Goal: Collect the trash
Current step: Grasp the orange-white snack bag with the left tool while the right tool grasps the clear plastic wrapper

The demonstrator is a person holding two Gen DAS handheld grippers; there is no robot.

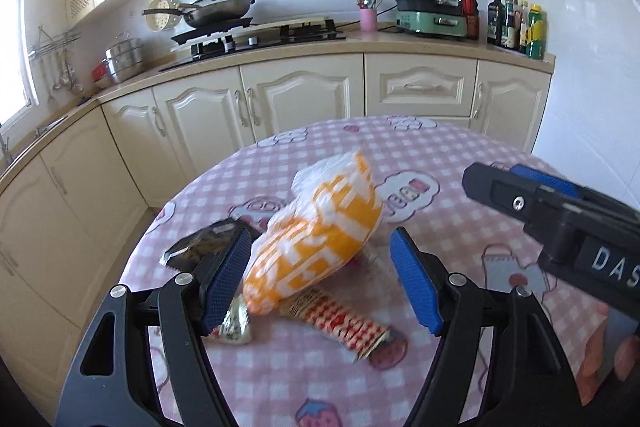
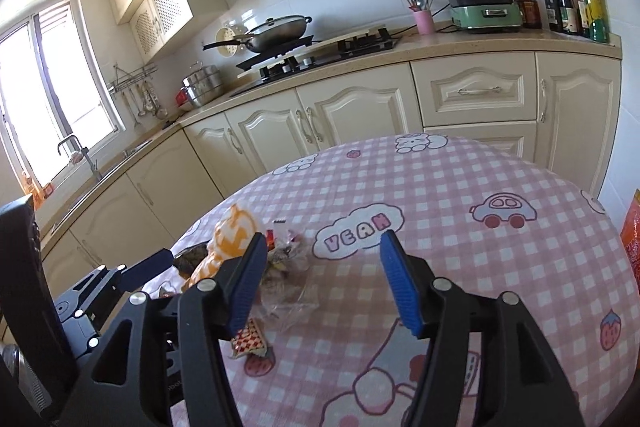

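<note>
Blue-padded, both your grippers stand released over the pink checked tablecloth (image 2: pixel 460 187).

Your left gripper (image 1: pixel 320 279) spreads around the orange-and-white bag (image 1: pixel 316 235), pads not pressing; a dark wrapper (image 1: pixel 200 247) lies at ten o'clock, a red-checked wrapper (image 1: pixel 340 323) at six. Your right gripper (image 2: pixel 324 279) holds nothing, crumpled clear plastic (image 2: pixel 288 291) beside its left pad.

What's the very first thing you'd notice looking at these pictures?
The puffy orange-and-white bag in the middle of the pink checked tablecloth, with wrappers scattered around it, like the red checked wrapper just in front. The left gripper points at it, jaws open. Behind, a big pan sits on the stove.
</note>
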